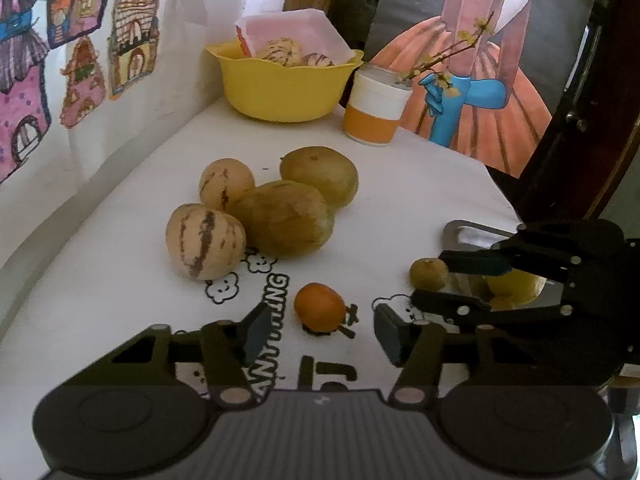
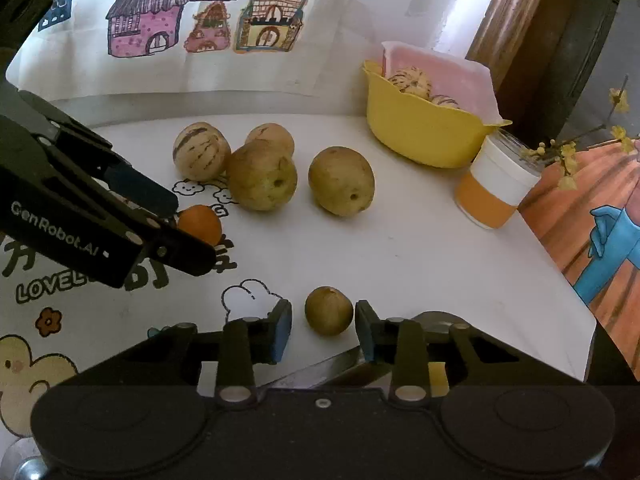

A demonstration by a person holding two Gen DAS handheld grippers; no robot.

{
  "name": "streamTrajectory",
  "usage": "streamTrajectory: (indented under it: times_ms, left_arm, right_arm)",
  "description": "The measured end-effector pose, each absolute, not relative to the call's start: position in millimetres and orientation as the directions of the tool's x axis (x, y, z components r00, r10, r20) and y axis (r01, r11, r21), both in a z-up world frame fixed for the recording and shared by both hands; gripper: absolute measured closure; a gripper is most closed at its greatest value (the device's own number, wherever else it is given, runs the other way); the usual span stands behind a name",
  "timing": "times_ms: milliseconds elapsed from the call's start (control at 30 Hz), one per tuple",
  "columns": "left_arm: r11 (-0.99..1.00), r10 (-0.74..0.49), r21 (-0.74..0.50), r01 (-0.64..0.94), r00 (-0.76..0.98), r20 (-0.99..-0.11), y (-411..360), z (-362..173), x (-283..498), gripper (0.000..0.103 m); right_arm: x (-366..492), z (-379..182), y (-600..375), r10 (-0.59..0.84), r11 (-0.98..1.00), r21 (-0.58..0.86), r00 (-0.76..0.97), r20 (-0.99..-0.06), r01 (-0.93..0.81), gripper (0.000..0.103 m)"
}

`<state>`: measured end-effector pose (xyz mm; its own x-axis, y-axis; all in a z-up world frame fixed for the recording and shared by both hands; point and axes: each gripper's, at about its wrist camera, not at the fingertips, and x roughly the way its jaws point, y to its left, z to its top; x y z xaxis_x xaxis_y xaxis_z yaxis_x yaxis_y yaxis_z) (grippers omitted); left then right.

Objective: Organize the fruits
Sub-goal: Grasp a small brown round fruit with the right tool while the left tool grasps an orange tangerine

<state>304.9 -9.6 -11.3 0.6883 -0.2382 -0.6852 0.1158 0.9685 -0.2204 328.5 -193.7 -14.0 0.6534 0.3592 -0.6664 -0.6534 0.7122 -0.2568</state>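
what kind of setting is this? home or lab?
Most likely a home: a table under a cartoon-printed cloth, a yellow bowl of fruit, and a cup holding a flowering twig. Cloths printed with houses and a figure in a dress hang behind. Nothing lab-like apart from the two grippers.

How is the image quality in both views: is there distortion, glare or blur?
Left wrist view: fisheye bends the table edge, dark corners, soft focus, dim foreground around the left tool. Right wrist view: the same bending, bright washed-out patch on the wall behind the yellow bowl, fruit fairly sharp.
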Motion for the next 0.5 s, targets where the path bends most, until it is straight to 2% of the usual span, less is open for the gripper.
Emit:
streamTrajectory:
  times_ms: [133,267,500]
  left_arm:
    - [0.967,-0.245,-0.222,0.124,0.685,-0.686,-12.7,-12.0,305.8,0.059]
    - [0.971,-0.233,-0.205,0.124,0.686,-0.689,-15.2,-12.8,305.9,0.073]
    - [0.969,-0.237,-0.216,0.118,0.685,-0.689,-15.7,-10.0,301.2,0.074]
  right_arm:
    - [329.8,-14.6,-191.0,0.347,0.713,-0.273,0.663,-0.663,-0.646,0.073]
    - [329.7,-15.4,-191.0,0.346,0.717,-0.274,0.668,-0.659,-0.641,0.074]
    - [323.0,-10.0,-194.6,0.363,0.728,-0.253,0.671,-0.647,-0.638,0.074]
